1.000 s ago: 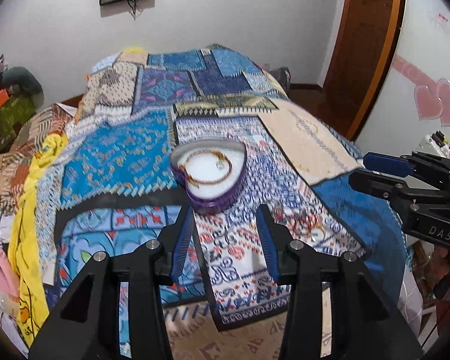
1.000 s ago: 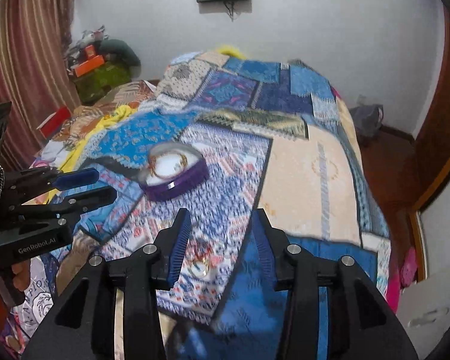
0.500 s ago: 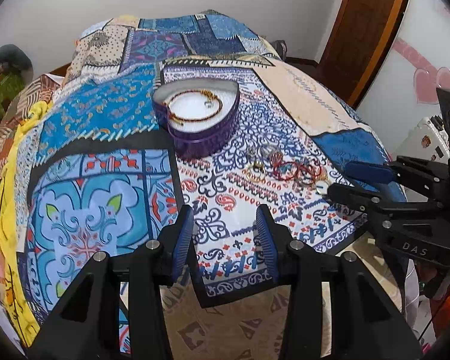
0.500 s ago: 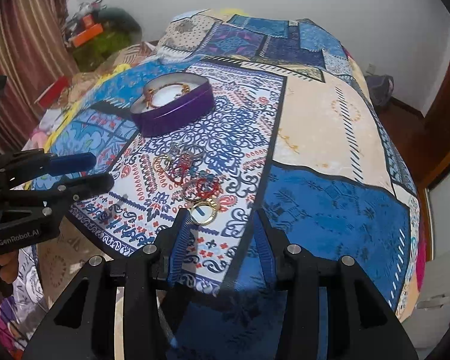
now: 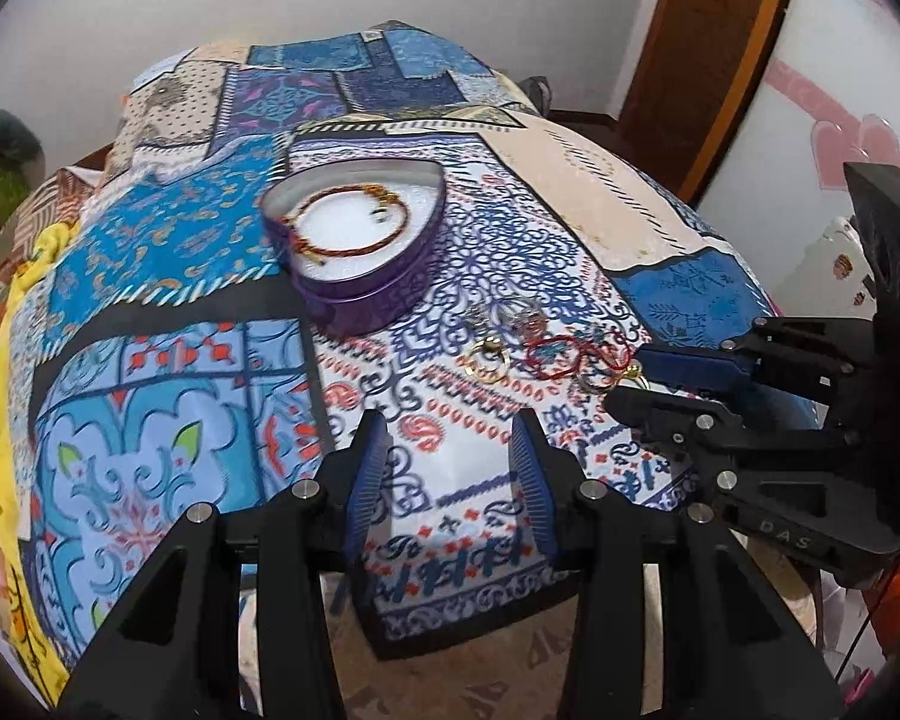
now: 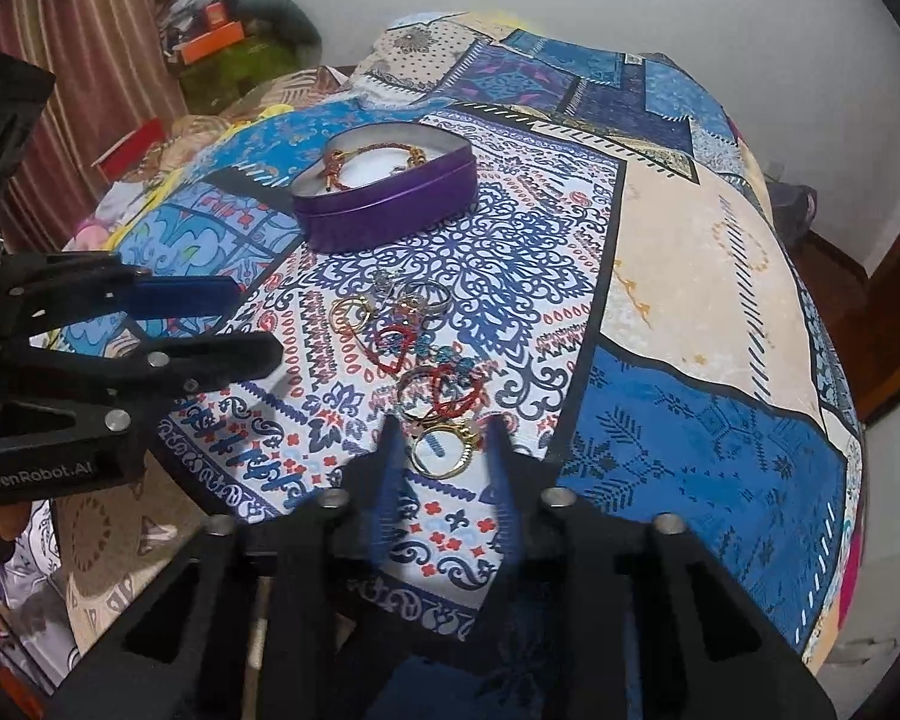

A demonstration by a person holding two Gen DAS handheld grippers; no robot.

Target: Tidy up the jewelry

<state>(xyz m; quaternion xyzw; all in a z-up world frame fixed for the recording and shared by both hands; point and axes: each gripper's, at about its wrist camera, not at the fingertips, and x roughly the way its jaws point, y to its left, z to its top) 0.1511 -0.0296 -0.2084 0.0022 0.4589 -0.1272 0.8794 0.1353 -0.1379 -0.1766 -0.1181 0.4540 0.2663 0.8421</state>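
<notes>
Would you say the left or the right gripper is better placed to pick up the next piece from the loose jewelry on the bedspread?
Right. The right gripper is open with a gold ring lying between its fingertips. The left gripper is open over bare bedspread, short of the pile and the purple heart tin.

The heart-shaped tin [image 6: 384, 204] is showing smooth purple metal with a soft sheen, its lining looking white and matt. The gold rings [image 6: 441, 450] are gleaming like polished metal. The bedspread [image 6: 690, 276] is lying as matt printed cloth. The door frame [image 5: 714, 42] is showing glossy varnished wood.
</notes>
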